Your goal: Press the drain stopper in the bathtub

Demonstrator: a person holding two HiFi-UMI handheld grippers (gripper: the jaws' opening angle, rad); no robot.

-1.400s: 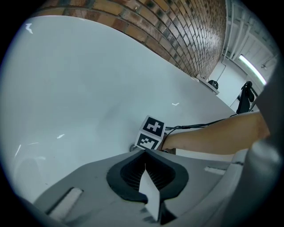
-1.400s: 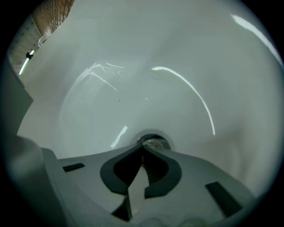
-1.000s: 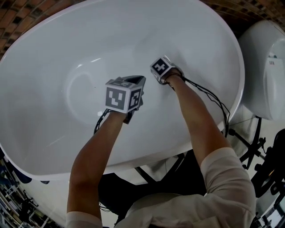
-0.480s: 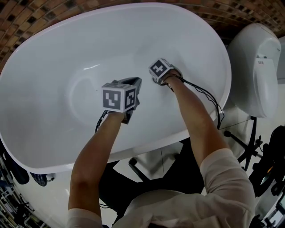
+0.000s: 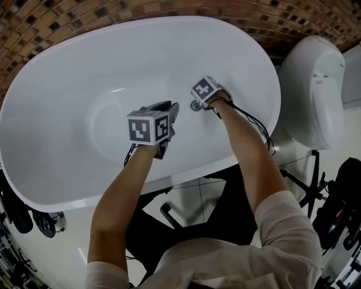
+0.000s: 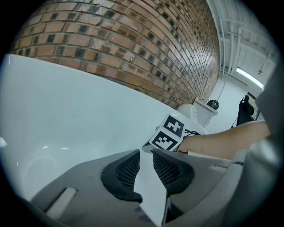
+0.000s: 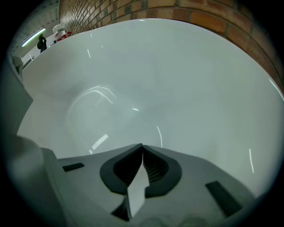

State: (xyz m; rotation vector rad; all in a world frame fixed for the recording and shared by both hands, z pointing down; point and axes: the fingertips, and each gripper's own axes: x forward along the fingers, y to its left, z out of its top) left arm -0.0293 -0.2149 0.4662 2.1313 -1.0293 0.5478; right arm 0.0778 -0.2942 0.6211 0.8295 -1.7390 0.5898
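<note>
- Head view: right gripper [image 5: 199, 100], jaws together, apparently as one pressing tip, was poised at drain stopper [image 5: 194, 106] in bathtub [image 5: 62, 141]
- Left gripper [image 5: 168, 108] hovered beside, jaws slightly apart, empty

White oval bathtub [image 5: 67, 84] filling upper frame, brick wall [image 5: 56, 17] along top edge, left gripper [image 5: 171, 107] over tub centre, right gripper [image 5: 198, 101] tip down at drain stopper [image 5: 194, 106] right of centre, white toilet [image 5: 310, 96] at right edge.
</note>
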